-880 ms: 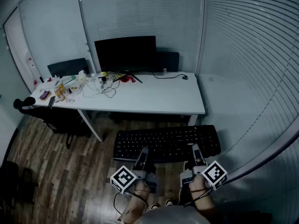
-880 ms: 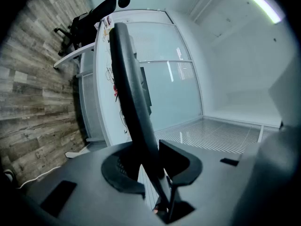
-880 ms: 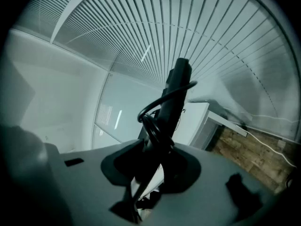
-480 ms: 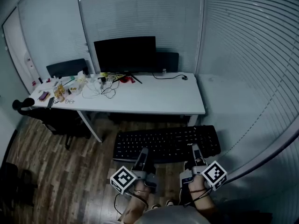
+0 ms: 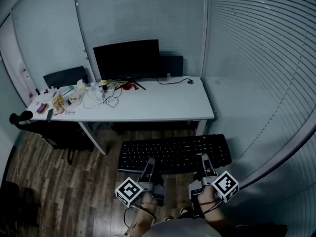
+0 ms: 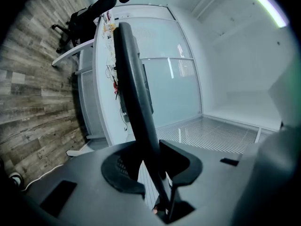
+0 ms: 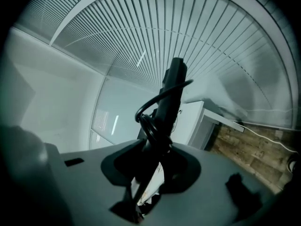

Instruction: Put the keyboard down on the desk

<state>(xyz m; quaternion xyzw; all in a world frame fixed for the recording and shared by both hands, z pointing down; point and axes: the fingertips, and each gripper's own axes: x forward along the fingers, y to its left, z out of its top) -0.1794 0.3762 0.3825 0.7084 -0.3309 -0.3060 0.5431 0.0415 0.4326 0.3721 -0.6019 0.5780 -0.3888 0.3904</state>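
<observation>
In front of the table (image 5: 163,107), we hold the keyboard (image 5: 174,153) level above the floor (image 5: 59,181), left gripper (image 5: 149,163) and right gripper (image 5: 204,160) each clamped on its near edge; approach and set-down remain.

The small things (image 5: 61,97) on the left end of the desk (image 5: 163,106) are too tiny to name; one may be a bottle. A dark chair (image 5: 54,130) sits half under that end of the desk, its shape lost in shadow. In front of the desk, the keyboard (image 5: 174,152) covers the lower jaw of the left gripper (image 5: 150,162) and the right gripper (image 5: 204,159). Both gripper views see the keyboard edge-on, so its keys are hidden. The person (image 5: 177,229) is cut off by the bottom edge.
</observation>
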